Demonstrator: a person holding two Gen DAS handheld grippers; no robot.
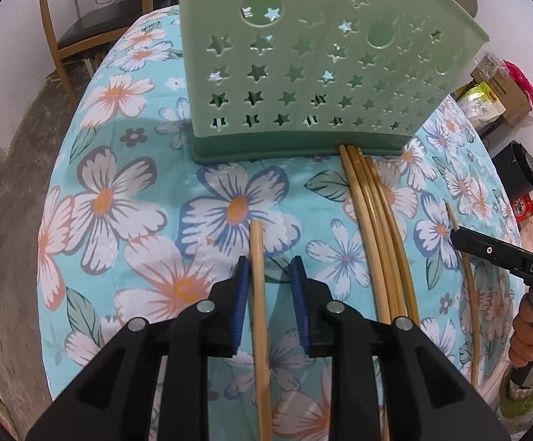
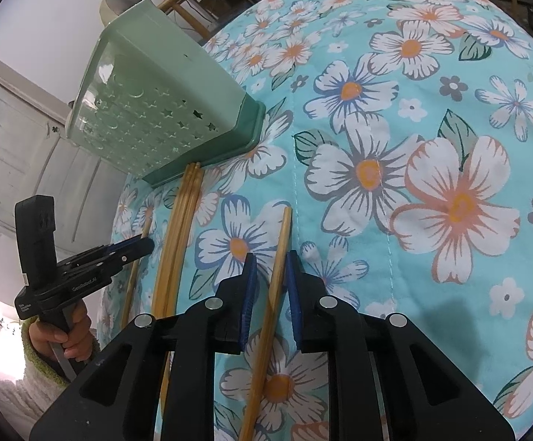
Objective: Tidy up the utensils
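**Left gripper (image 1: 270, 261).** It points steeply down at the table covered by a turquoise cloth printed with large white and orange flowers (image 1: 119, 198). Its blue-padded jaws stand slightly apart. A single pale bamboo chopstick (image 1: 257, 275) lies flat on the cloth between them, close to the left pad, with a clear gap to the right pad. It is not pinched. In the right wrist view the person's left hand (image 2: 71, 330), in a fuzzy green sleeve, grips the handle from below.

**Right gripper (image 2: 270, 257).** It is also angled downward. Its jaws are slightly parted, astride a second bamboo chopstick (image 2: 277, 283). This one sits just beside the right pad, with daylight on the left side, so it is not clamped. The right hand (image 1: 527, 334) wraps the handle at the edge of the left wrist view.

**Task items.** A pale green plastic utensil holder with star-shaped cutouts (image 1: 303, 73) stands on its darker green base towards the far side of the cloth. A bundle of bamboo chopsticks (image 1: 373, 220) lies on the cloth between the two grippers, its far ends touching the base of the holder. The two single chopsticks lie on either side of the bundle, apart from it.

**Surroundings.** A wooden chair (image 1: 64, 36) stands beyond the table.
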